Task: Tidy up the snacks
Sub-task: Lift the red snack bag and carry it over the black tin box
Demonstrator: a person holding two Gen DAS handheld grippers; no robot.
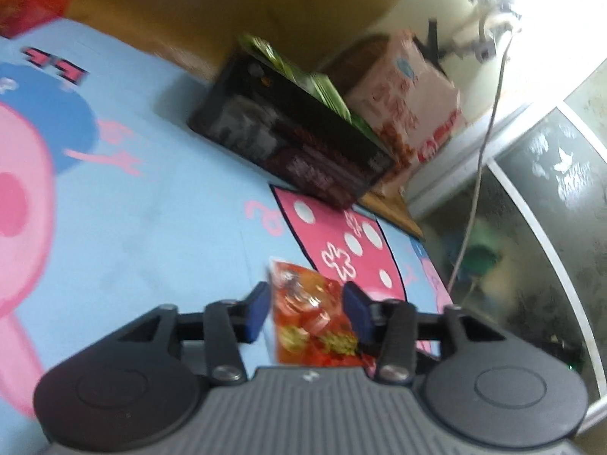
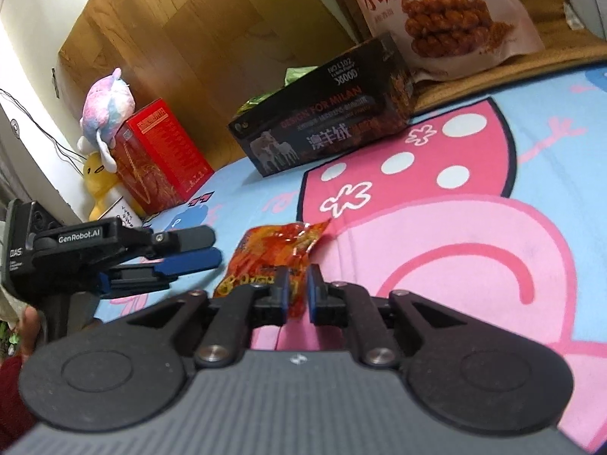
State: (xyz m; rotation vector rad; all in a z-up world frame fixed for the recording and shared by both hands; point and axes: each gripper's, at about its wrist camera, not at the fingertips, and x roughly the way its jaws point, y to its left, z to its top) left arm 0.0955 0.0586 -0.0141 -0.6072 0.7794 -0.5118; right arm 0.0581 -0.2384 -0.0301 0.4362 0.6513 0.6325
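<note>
Both fingers (image 2: 281, 284) parted, orange snack packet (image 2: 273, 254) between

Your left gripper (image 1: 305, 313) stands parted around a crinkly red-orange foil snack packet (image 1: 309, 320) lying on the blue-and-pink cartoon bedsheet (image 1: 151, 204); beyond the packet sits a black rectangular cardboard box (image 1: 292, 140), a pale pink snack bag (image 1: 409, 102) behind it

Cartoon bedsheet (image 2: 550, 159) (blue, pink) carries snack packet (image 2: 280, 244), black box (image 2: 322, 129).
</note>
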